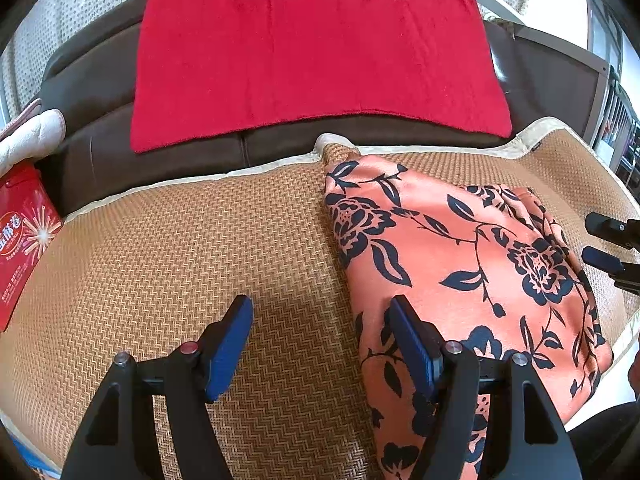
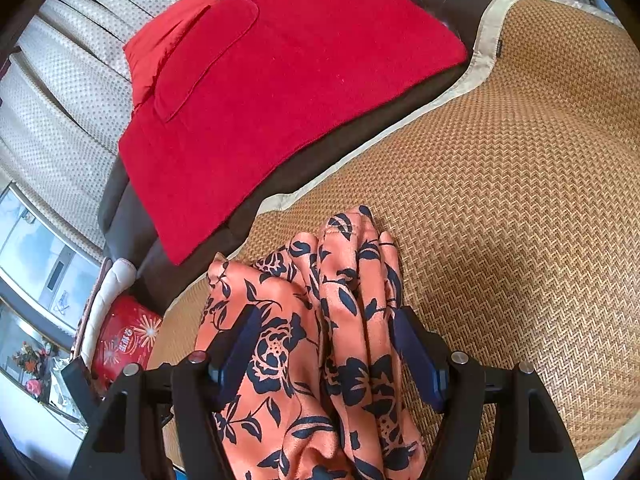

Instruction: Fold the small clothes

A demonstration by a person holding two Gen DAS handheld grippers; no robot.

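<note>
The orange floral garment point(image 1: 460, 264) ran off the left wrist view at 6 o'clock, its lower hem unseen; the right wrist view also cut it at 6 o'clock. The right gripper point(image 1: 600, 240) entered the left view at 3 o'clock, only its fingertips showing (the body lay outside the frame). A red printed box point(image 1: 20, 240) was clipped at 9 o'clock, its lettering too small to read. The red towel point(image 1: 316, 48) was cropped at 12 o'clock.
</note>
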